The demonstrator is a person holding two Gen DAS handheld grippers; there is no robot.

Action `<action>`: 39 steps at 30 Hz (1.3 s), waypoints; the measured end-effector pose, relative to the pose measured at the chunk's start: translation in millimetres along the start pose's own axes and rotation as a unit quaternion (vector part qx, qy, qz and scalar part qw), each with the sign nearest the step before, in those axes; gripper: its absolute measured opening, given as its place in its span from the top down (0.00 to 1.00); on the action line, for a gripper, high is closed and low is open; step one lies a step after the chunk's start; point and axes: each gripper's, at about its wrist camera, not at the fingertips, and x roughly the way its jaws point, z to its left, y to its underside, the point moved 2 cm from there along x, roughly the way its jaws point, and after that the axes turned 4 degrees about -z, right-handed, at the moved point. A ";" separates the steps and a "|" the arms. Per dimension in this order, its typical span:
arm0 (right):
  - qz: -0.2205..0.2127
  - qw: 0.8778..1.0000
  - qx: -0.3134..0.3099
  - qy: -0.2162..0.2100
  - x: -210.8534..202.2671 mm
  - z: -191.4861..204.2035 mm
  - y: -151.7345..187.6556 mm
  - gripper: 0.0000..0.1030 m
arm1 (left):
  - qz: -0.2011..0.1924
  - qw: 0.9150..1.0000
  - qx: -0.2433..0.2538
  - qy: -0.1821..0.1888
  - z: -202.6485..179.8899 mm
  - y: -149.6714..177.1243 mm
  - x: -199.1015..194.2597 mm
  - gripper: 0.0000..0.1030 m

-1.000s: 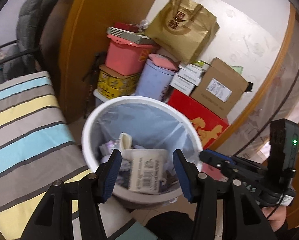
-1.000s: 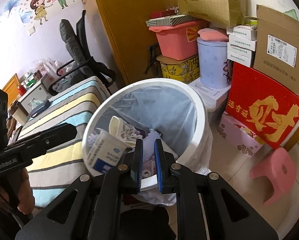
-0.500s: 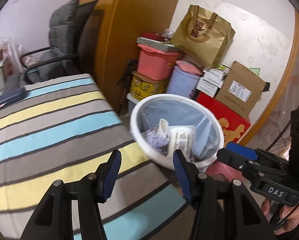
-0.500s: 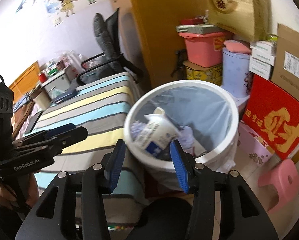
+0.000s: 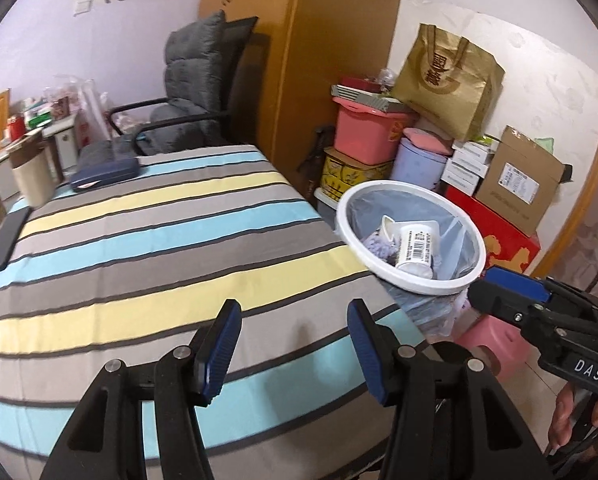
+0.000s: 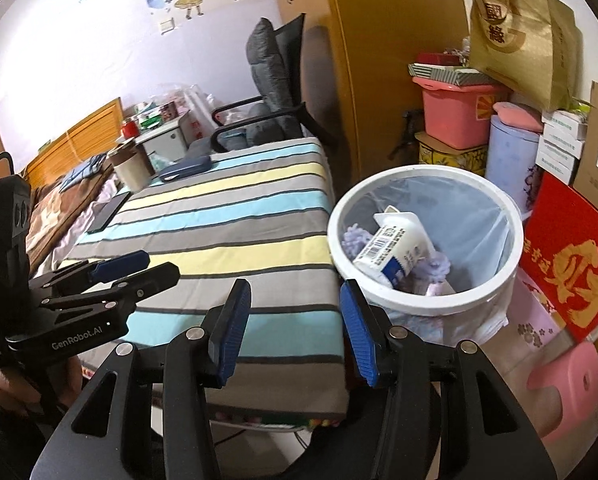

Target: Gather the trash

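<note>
Both sets of tongs hang empty with their jaws apart, the left tongs [image 5: 293, 346] over the striped bed [image 5: 147, 248] and the right tongs [image 6: 295, 330] at the bed's near corner, just beside the white bin [image 6: 423, 308]. The trash, a white cup [image 6: 395, 248] among purple scraps, lies inside the lined bin on the floor at the bed's foot. I'd say the job now is hunting more litter, so scan the bed slowly, jaws kept wide.
</note>
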 end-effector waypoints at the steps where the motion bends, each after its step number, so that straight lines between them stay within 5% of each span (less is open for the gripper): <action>1: 0.000 1.000 -0.001 -0.001 -1.2 1.6 0.6 0.52 | -0.003 1.000 -0.002 -0.004 2.0 2.7 -4.9 0.47; 17: 0.000 1.000 -0.016 -0.013 -12.5 22.7 13.0 0.52 | -0.015 0.999 -0.029 -0.038 22.0 24.0 -42.7 0.47; 39: 0.003 1.000 -0.010 -0.015 -6.7 19.1 15.6 0.52 | 0.000 0.998 -0.029 -0.050 21.8 30.5 -32.7 0.47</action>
